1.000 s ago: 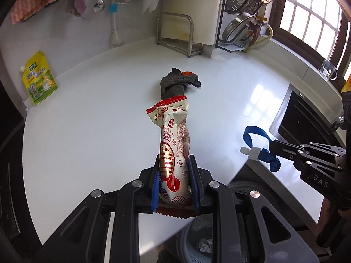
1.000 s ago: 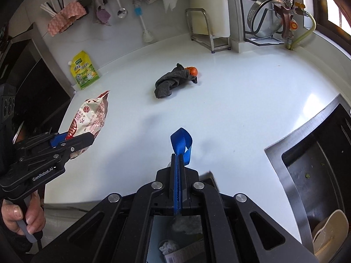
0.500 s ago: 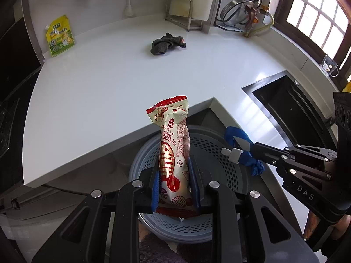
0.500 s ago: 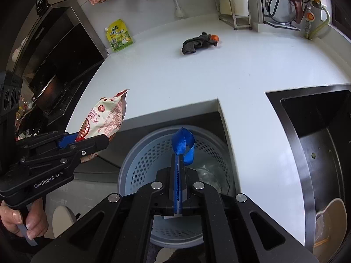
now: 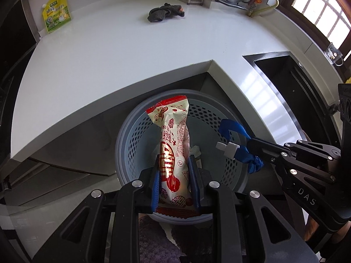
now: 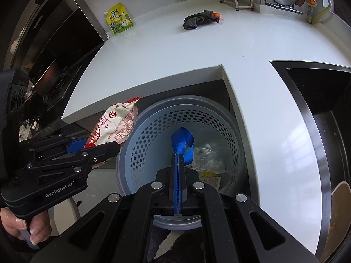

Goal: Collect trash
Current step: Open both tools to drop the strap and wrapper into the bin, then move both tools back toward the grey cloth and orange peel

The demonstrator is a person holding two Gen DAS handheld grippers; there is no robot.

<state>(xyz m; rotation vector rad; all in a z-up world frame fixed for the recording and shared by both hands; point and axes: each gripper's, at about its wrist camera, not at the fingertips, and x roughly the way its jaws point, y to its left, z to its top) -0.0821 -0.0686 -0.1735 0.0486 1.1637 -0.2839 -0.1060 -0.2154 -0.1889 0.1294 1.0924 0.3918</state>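
Both claws clamp trash over the bin (image 6: pixel 140 153): left (image 5: pixel 174 175) snack wrapper (image 5: pixel 173 144), right (image 6: pixel 178 175) blue strap (image 6: pixel 183 142); only the right view shows a hand (image 6: pixel 26 230)

Home kitchen, white countertop (image 5: pixel 136 50), sink (image 6: pixel 318 100)

Cream-and-red crinkled plastic snack wrapper (image 5: pixel 173 144): long, narrow, red print and red sealed ends, lower part pinched between two blue pads, upper end sticking out over bin opening. Blue woven fabric strap (image 6: pixel 182 143): loop at free end, white plastic clip on it in left wrist view, clamped at other end, hanging above bin. Round grey perforated plastic waste bin (image 6: pixel 149 140): on floor below white counter notch, crumpled white paper and clear film inside.
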